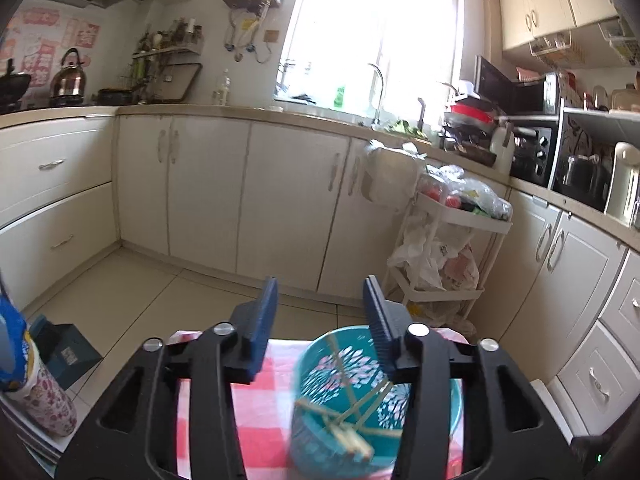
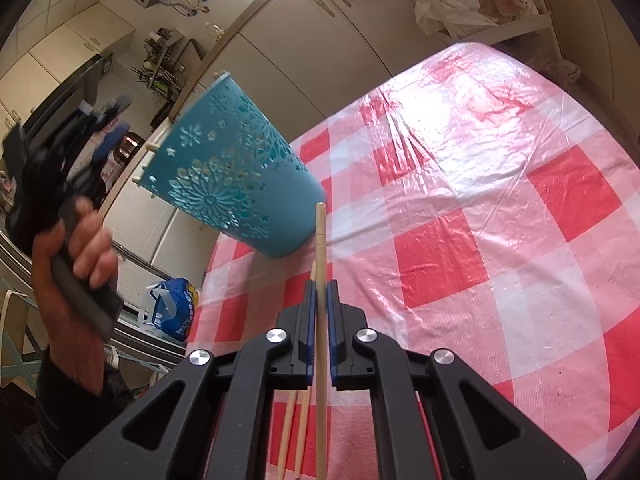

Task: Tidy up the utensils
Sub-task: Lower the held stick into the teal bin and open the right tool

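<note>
A teal perforated holder (image 2: 236, 176) stands on the red-and-white checked tablecloth (image 2: 480, 208). In the left wrist view the holder (image 1: 360, 408) has several wooden chopsticks (image 1: 348, 432) inside. My right gripper (image 2: 319, 292) is shut on a wooden chopstick (image 2: 321, 248) whose tip points at the holder's base. Two more chopsticks (image 2: 298, 420) lie on the cloth under it. My left gripper (image 1: 320, 312) is open and empty, raised above the holder; it also shows in the right wrist view (image 2: 108, 132), left of the holder.
The table's far edge (image 1: 280, 338) drops to a tiled floor. A white trolley (image 1: 448, 248) with bags stands beyond the table at right. A blue bag (image 2: 172, 308) and a box (image 1: 66, 354) sit on the floor at left. Cabinets line the walls.
</note>
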`<state>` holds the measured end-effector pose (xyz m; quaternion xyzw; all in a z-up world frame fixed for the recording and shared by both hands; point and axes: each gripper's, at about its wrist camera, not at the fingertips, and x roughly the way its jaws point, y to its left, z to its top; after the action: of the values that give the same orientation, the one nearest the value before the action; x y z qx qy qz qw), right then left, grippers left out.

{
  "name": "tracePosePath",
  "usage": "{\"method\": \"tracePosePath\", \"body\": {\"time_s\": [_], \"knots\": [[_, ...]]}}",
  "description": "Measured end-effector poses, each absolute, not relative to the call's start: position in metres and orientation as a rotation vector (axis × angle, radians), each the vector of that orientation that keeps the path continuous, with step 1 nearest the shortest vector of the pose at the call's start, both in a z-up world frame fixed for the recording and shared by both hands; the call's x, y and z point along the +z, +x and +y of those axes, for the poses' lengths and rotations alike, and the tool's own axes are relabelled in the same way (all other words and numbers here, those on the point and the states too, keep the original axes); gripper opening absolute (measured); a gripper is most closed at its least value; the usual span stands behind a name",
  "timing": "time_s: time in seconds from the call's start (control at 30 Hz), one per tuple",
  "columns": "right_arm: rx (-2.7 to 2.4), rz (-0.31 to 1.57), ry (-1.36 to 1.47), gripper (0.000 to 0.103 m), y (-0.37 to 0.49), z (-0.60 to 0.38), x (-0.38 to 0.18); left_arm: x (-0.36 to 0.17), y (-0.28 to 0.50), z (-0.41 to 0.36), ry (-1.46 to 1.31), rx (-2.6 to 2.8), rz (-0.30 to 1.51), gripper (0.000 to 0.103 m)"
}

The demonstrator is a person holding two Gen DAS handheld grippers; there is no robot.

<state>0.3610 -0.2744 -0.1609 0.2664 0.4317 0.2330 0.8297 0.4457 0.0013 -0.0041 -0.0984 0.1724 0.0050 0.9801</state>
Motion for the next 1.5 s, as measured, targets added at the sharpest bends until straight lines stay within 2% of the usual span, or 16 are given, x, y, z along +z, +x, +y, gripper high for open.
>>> {"method": "tracePosePath", "body": {"time_s": [0.07,0.13,0.2,0.57,1.07,1.27,1.5], "knots": [[0.501,0.877,0.576,0.006,0.36,-0.277,-0.152,-0.004,0.424,0.012,-0.211,0.016,0.34,0.049],[0.511,0.829,0.58,0.006,0.36,-0.276,-0.138,-0.009,0.402,0.021,-0.221,0.028,0.338,0.058],[0.53,0.785,0.586,0.006,0.359,-0.275,-0.123,-0.019,0.377,0.029,-0.224,0.033,0.355,0.062],[0.594,0.626,0.53,0.006,0.365,-0.248,-0.037,-0.078,0.296,0.077,-0.267,0.052,0.504,0.062],[0.565,0.473,0.373,0.006,0.402,-0.218,0.08,-0.068,0.266,0.09,-0.283,0.045,0.476,0.063],[0.514,0.51,0.276,0.006,0.434,-0.187,0.072,-0.068,0.261,0.086,-0.255,0.045,0.488,0.063],[0.478,0.642,0.185,0.006,0.459,-0.154,0.016,-0.064,0.257,0.08,-0.204,0.084,0.499,0.064]]}}
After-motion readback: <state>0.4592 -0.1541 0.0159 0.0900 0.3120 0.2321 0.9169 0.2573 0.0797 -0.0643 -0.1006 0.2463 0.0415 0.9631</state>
